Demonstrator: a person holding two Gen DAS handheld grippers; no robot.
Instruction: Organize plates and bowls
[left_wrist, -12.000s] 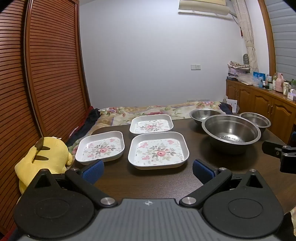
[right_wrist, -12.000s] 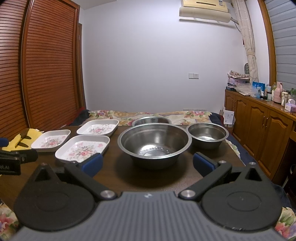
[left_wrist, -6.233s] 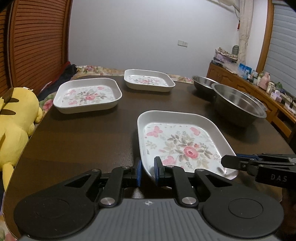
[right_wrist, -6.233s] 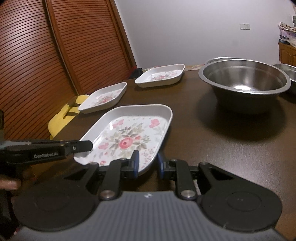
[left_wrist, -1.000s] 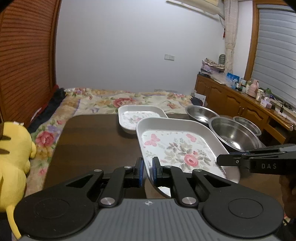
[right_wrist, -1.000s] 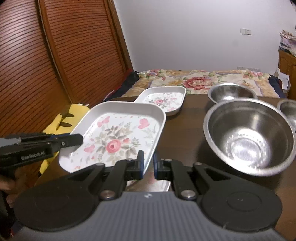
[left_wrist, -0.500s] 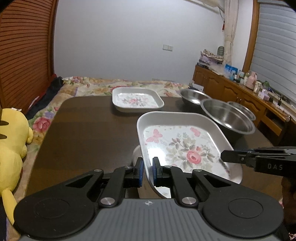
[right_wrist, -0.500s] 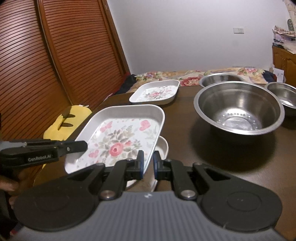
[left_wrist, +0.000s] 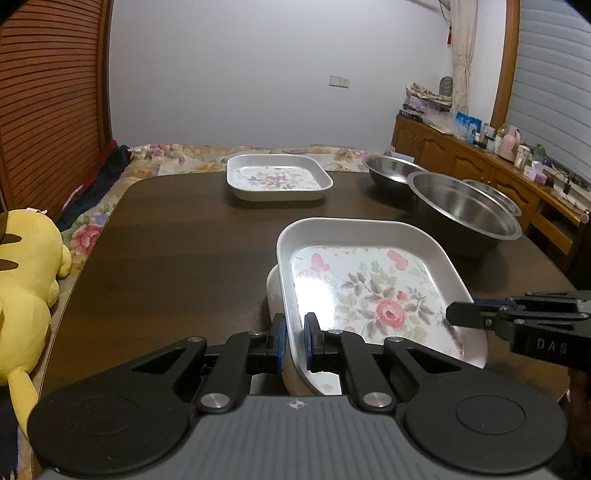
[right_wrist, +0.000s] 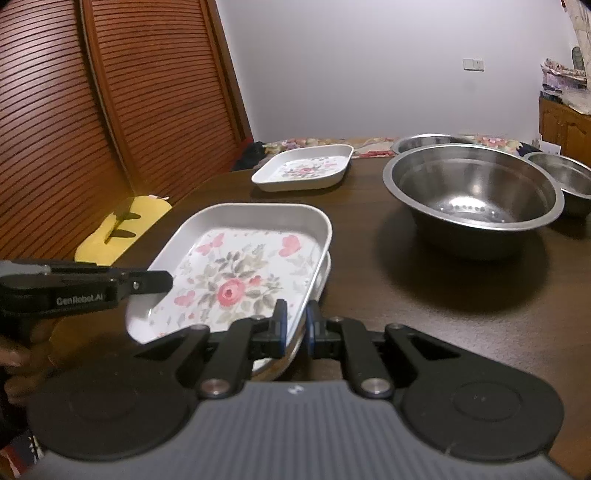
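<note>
Lowered since half a second ago, the flowered plate (left_wrist: 373, 291) now sits almost nested in a second plate (left_wrist: 272, 291) beneath it, whose white rim peeks out on the near left side. Both tools hold the upper plate. The left hand-held gripper (left_wrist: 294, 339) is pinched closed on the plate's near left rim, its blue pads either side of the wall. The right hand-held gripper (right_wrist: 294, 325) is likewise clamped tight on the opposite rim, seen from its own camera with the lower plate's edge just under it. Each tool also shows in the other's view as a black arm reaching in from the side.

Further out on the dark wooden worktop (left_wrist: 166, 258), a third plate (left_wrist: 277, 181) with the same flower pattern stands alone near the far edge, well apart from the pair. To the right are three steel bowls: a large bowl (right_wrist: 472, 199) nearest, and two smaller ones behind and beside it. A yellow plush toy (left_wrist: 26, 280) lies off the worktop's left edge.

The step in hand looks like seating the upper plate squarely into the lower one. To do it well, keep the plate level, line up the corners so the rims match all round, ease it down until it rests, then let both tools go together so it does not tip.
</note>
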